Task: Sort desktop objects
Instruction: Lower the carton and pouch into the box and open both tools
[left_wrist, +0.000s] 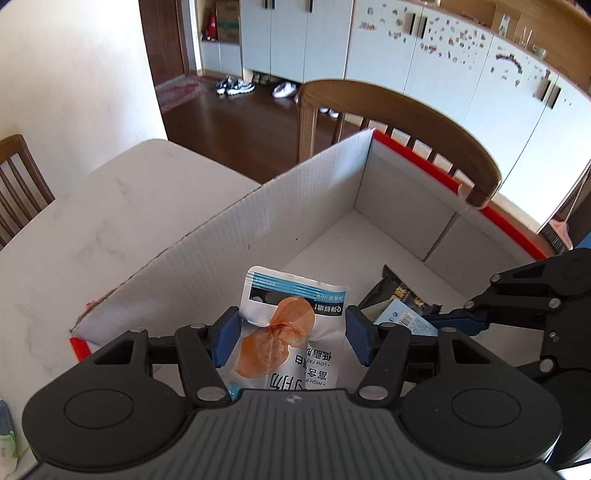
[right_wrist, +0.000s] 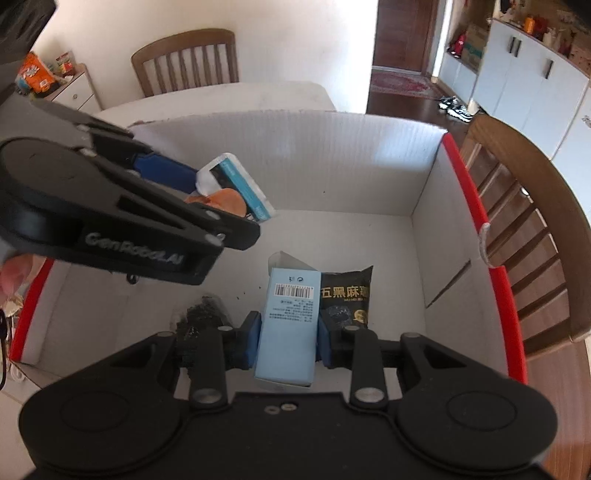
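Observation:
My left gripper (left_wrist: 291, 336) is shut on a silver snack pouch (left_wrist: 291, 325) with an orange picture, held over the white cardboard box (left_wrist: 236, 236) with red edges. My right gripper (right_wrist: 286, 339) is shut on a light blue carton (right_wrist: 290, 321) with a barcode, also inside the box. A black snack packet (right_wrist: 347, 295) lies on the box floor just right of the carton. The left gripper's black body (right_wrist: 110, 206) shows in the right wrist view at the left, the pouch (right_wrist: 232, 184) sticking out past it. The right gripper's arm (left_wrist: 535, 299) appears at the right in the left wrist view.
The box sits on a white table (left_wrist: 92, 206). Wooden chairs (left_wrist: 406, 122) stand behind the box and at the table's far side (right_wrist: 184, 55). A dark smear (right_wrist: 203, 314) marks the box floor. Cabinets (left_wrist: 443, 55) and shoes line the far wall.

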